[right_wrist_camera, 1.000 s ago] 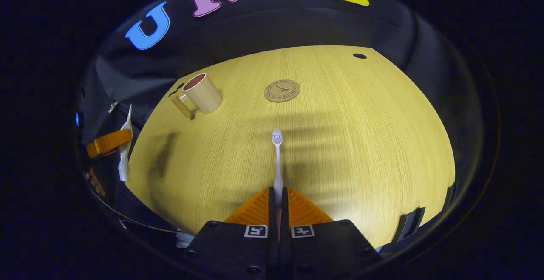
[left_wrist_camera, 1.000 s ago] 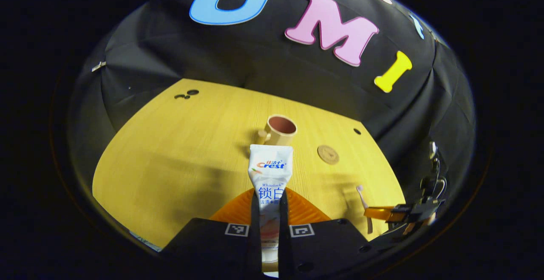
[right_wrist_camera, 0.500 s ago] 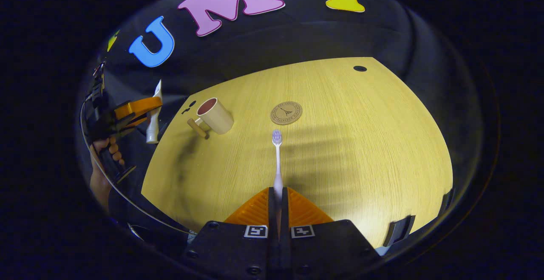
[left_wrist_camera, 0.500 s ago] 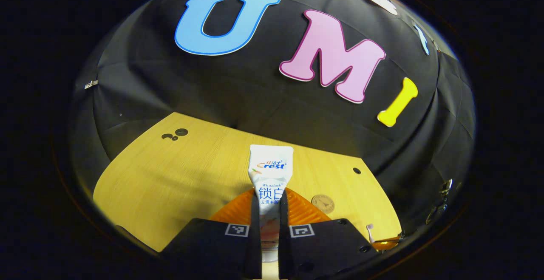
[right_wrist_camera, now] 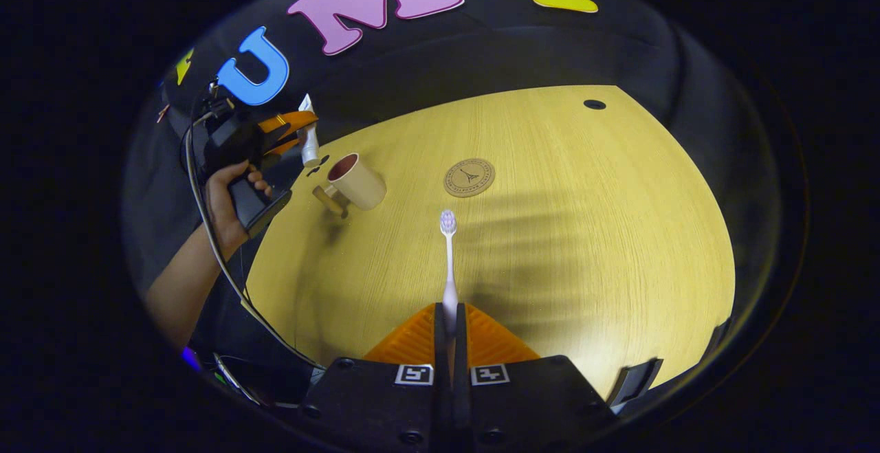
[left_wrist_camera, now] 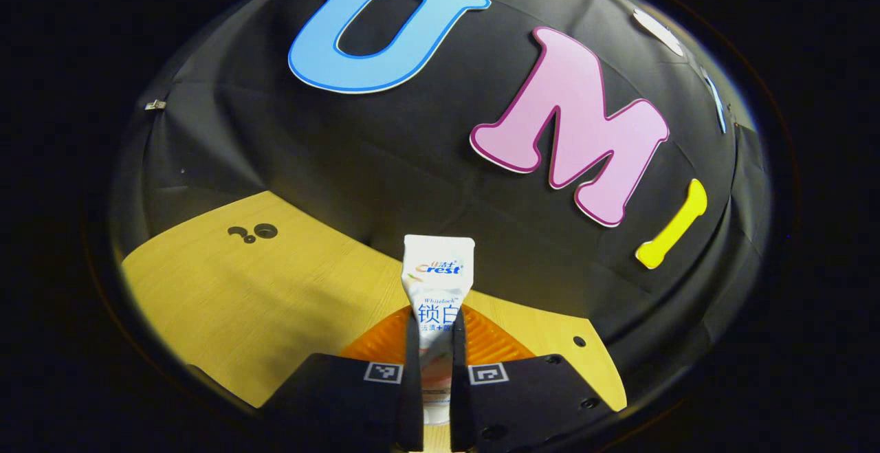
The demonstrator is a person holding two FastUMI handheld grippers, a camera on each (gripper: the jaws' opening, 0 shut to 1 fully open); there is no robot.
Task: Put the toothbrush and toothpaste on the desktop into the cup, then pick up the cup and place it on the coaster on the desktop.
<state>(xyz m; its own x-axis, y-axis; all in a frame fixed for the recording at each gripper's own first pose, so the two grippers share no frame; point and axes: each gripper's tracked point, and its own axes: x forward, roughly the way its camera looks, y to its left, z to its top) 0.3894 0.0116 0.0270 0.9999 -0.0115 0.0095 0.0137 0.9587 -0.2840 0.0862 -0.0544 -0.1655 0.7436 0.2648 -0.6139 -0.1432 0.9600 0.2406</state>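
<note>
The left hand-held gripper [left_wrist_camera: 434, 333] is closed on the toothpaste [left_wrist_camera: 438, 274], both fingers pressing the tube's lower body so its flat crimped end stands straight out ahead of them; in the right gripper view this gripper [right_wrist_camera: 292, 133], held in a hand [right_wrist_camera: 230, 202], hovers with the tube just above and behind the cup [right_wrist_camera: 355, 180]. The right hand-held gripper [right_wrist_camera: 449, 319] is clamped on the toothbrush [right_wrist_camera: 448, 260] near its handle end, bristle head pointing forward over the worktop [right_wrist_camera: 584, 233], with the coaster [right_wrist_camera: 469, 177] lying flat just ahead of the bristles and the cup off to its forward left, handle toward the near side.
</note>
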